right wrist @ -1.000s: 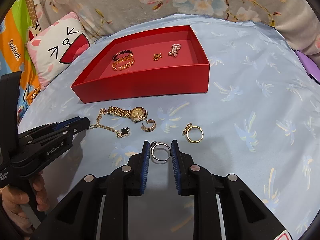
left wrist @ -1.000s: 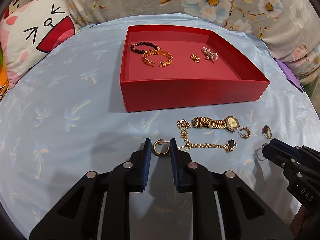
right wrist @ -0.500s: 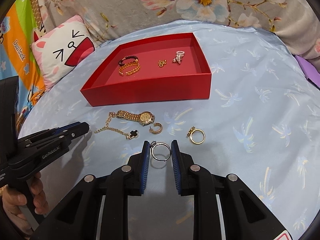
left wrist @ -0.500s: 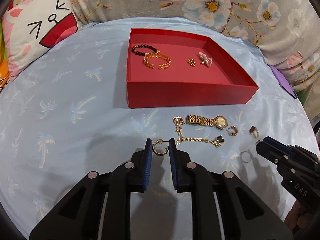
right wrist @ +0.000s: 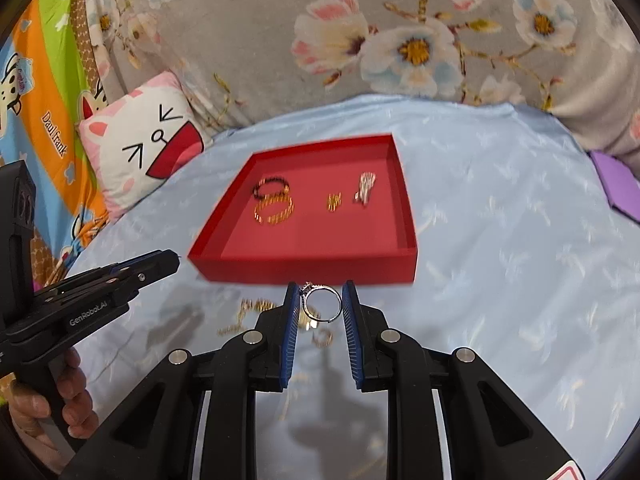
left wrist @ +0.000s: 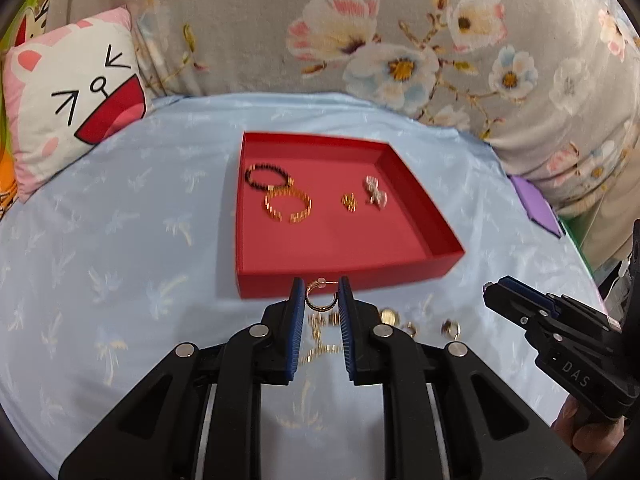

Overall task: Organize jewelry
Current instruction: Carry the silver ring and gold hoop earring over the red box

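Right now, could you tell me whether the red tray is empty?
No, the red tray holds a black bead bracelet, a gold bracelet and two smaller pieces.

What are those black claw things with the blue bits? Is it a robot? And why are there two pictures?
No robot: a person holds two pinching tools, each carrying its own camera, so there are two pictures. The left gripper pinches a gold hoop earring. The right gripper pinches a silver ring. Both are above a blue cloth. The red tray already holds a black bead bracelet, a gold bracelet and two small pieces. More gold jewelry, blurry here, lies on the cloth nearer us.
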The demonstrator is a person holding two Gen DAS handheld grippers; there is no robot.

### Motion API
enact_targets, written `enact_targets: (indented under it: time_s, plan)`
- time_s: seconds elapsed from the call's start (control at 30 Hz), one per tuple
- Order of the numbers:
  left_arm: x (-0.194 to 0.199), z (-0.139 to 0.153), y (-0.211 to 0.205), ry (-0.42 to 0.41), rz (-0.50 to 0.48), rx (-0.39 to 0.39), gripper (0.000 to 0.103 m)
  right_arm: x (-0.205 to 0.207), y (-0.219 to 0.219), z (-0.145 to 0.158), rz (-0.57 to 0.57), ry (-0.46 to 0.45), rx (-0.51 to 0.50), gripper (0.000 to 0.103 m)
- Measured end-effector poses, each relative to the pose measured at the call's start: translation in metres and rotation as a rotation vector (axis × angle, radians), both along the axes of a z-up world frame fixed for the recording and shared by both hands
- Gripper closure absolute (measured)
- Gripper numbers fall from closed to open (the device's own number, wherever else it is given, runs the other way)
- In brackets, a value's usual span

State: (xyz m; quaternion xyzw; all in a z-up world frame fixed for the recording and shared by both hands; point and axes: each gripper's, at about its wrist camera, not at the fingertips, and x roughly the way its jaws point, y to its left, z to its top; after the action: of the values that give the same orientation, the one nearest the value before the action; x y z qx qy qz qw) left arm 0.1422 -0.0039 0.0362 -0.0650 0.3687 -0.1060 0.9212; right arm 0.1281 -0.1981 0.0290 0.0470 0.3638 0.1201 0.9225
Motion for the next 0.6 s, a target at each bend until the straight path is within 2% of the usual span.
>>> enact_targets:
  time_s: [0.13, 0.27, 0.6]
  plan:
    - [0.021, 0.012, 0.000, -0.030, 0.011, 0.010, 0.087, 0.028, -0.003, 0.013, -0.009, -0.037, 0.001, 0.083]
    - [0.048, 0.008, -0.001, -0.026, 0.022, 0.012, 0.087, 0.062, -0.002, 0.014, -0.017, -0.046, -0.006, 0.083]
    - [0.100, -0.018, -0.002, 0.023, 0.039, 0.026, 0.087, 0.123, 0.008, -0.021, -0.008, 0.030, -0.024, 0.083]
